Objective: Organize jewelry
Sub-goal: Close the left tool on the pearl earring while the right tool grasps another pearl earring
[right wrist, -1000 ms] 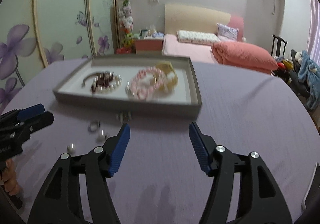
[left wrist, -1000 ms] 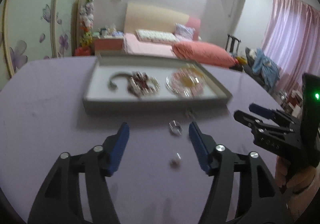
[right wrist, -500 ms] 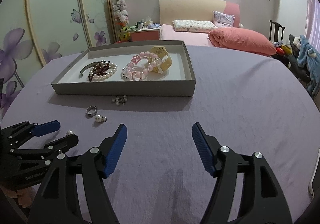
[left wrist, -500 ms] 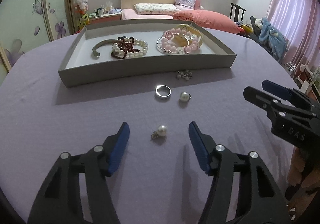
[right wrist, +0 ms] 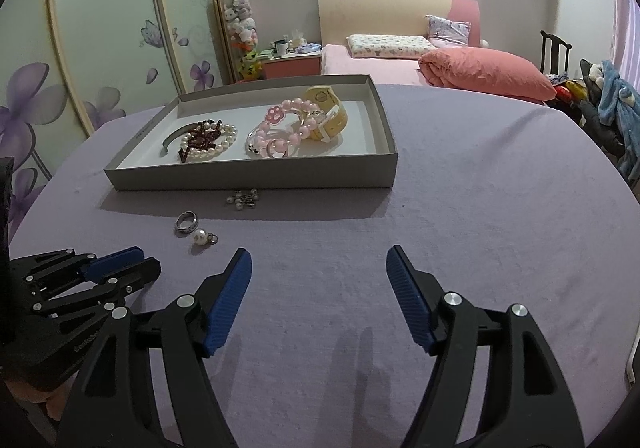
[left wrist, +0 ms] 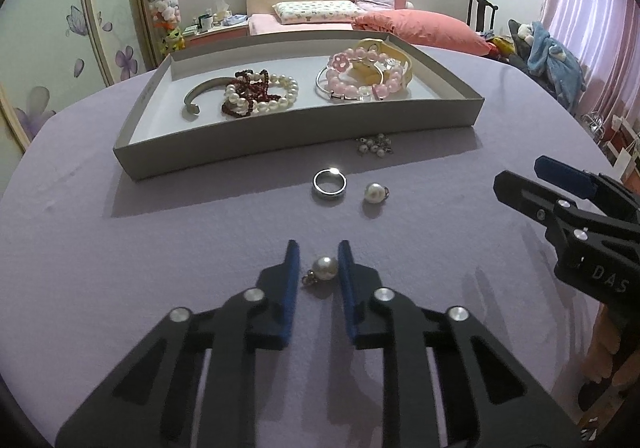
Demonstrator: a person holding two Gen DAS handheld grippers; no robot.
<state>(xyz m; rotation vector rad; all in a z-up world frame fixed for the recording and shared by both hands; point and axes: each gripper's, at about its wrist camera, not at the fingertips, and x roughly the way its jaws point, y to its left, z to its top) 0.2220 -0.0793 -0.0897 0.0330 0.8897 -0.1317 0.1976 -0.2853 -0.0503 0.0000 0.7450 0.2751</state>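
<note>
A pearl earring (left wrist: 325, 268) with a small metal loop lies on the purple tablecloth between the blue pads of my left gripper (left wrist: 318, 248). Its jaws are closing on it: the right pad meets the pearl and the loop reaches the left pad. From the right wrist view my left gripper (right wrist: 146, 260) shows low on the left, and it hides that pearl. A silver ring (left wrist: 329, 183), a second pearl earring (left wrist: 374, 193) and a cluster of small pearls (left wrist: 374, 145) lie before the grey tray (left wrist: 280, 135). My right gripper (right wrist: 319, 252) stands open over bare cloth.
The tray holds a grey bangle (left wrist: 200, 95), a pearl and dark red bracelet (left wrist: 260, 95), a pink bead bracelet (left wrist: 360, 81) and a yellow watch (left wrist: 384, 51). My right gripper (left wrist: 518, 171) hangs at the right. A bed and a flowered wardrobe stand behind the table.
My left gripper came forward and down to the near pearl, and its jaws went from wide apart to narrow around it. The right gripper stayed almost where it was.
</note>
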